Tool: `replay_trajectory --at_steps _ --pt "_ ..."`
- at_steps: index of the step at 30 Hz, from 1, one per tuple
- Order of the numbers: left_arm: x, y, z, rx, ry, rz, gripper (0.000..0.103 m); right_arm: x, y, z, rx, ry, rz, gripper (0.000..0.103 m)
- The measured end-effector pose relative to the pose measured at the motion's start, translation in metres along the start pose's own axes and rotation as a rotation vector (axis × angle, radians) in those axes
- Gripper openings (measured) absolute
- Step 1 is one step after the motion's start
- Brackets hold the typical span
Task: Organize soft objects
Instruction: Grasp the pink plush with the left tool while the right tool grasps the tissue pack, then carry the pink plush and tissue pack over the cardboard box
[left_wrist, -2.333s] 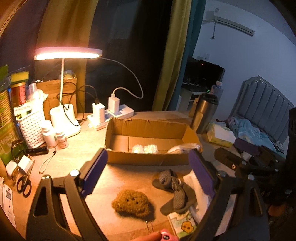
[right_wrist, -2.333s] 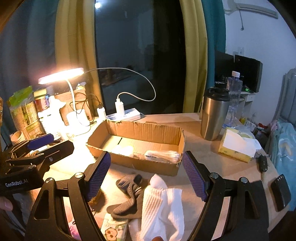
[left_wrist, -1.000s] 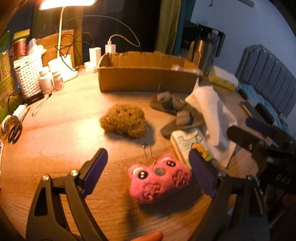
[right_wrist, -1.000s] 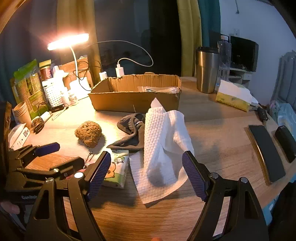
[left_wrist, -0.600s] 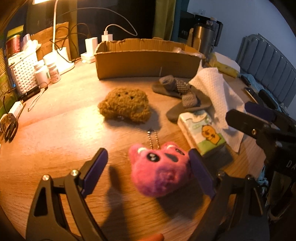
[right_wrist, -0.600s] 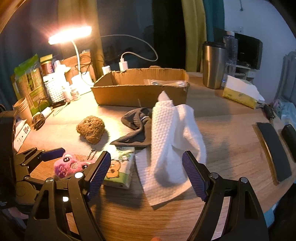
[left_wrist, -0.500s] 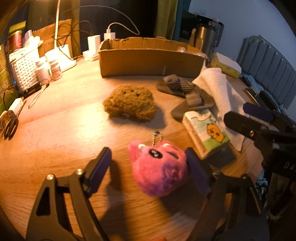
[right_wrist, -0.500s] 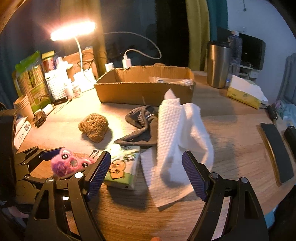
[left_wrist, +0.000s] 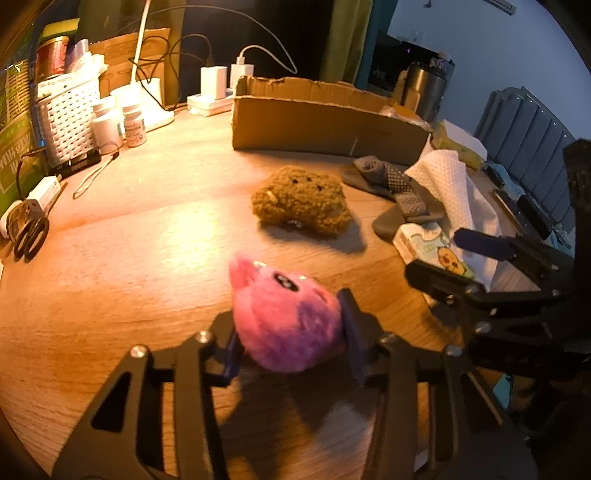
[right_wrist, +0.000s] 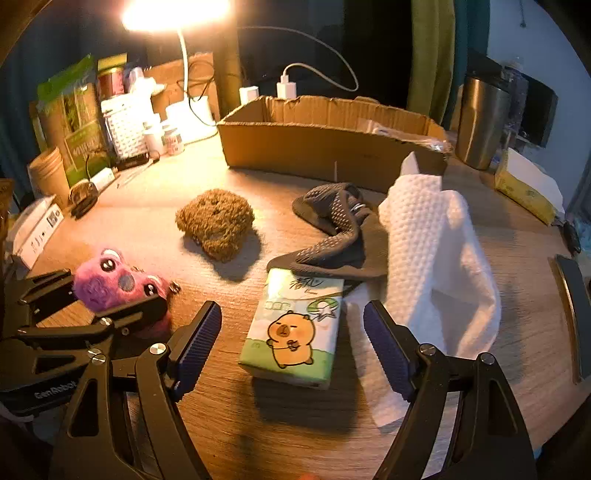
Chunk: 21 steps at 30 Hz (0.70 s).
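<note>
A pink plush toy (left_wrist: 284, 321) sits between the pads of my left gripper (left_wrist: 290, 332), whose jaws are closing and press on both its sides. The right wrist view shows the same toy (right_wrist: 110, 280) in the left gripper (right_wrist: 110, 291), low over the wooden table. My right gripper (right_wrist: 291, 314) stands open above a tissue pack (right_wrist: 295, 332) with a cartoon animal on it, touching nothing. A brown plush (right_wrist: 216, 221) lies further back. Grey socks (right_wrist: 332, 229) and a white towel (right_wrist: 432, 236) lie right of it. Behind them stands an open cardboard box (right_wrist: 325, 147).
A lit desk lamp (right_wrist: 177, 14), a white basket (left_wrist: 66, 114), small bottles (left_wrist: 135, 125) and scissors (left_wrist: 26, 232) crowd the left back. A steel tumbler (right_wrist: 480, 122) and a yellow tissue box (right_wrist: 524, 188) stand at the right. Dark flat devices (right_wrist: 572, 295) lie near the right edge.
My left gripper came down around the pink plush and its jaws closed on it. My right gripper moved forward and lower, over the tissue pack, still open.
</note>
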<state>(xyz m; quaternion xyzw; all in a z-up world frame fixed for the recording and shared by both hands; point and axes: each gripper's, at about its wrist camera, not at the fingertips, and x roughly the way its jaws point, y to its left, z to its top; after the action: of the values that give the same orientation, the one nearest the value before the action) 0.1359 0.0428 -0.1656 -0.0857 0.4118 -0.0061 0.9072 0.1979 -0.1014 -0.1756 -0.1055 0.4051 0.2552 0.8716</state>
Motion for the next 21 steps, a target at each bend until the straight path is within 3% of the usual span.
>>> replay_trajectory --at_steps 2,7,21 --pt "-0.001 0.001 -0.001 -0.002 -0.001 -0.006 0.040 0.003 0.003 -0.001 -0.011 0.013 0.000 0.079" --pt "-0.003 0.002 -0.001 0.000 -0.002 -0.022 0.038 0.006 0.008 -0.003 -0.036 0.024 -0.019 0.051" --pt "-0.020 0.001 0.006 -0.002 -0.049 -0.026 0.036 -0.009 0.021 0.007 -0.081 -0.017 0.030 0.051"
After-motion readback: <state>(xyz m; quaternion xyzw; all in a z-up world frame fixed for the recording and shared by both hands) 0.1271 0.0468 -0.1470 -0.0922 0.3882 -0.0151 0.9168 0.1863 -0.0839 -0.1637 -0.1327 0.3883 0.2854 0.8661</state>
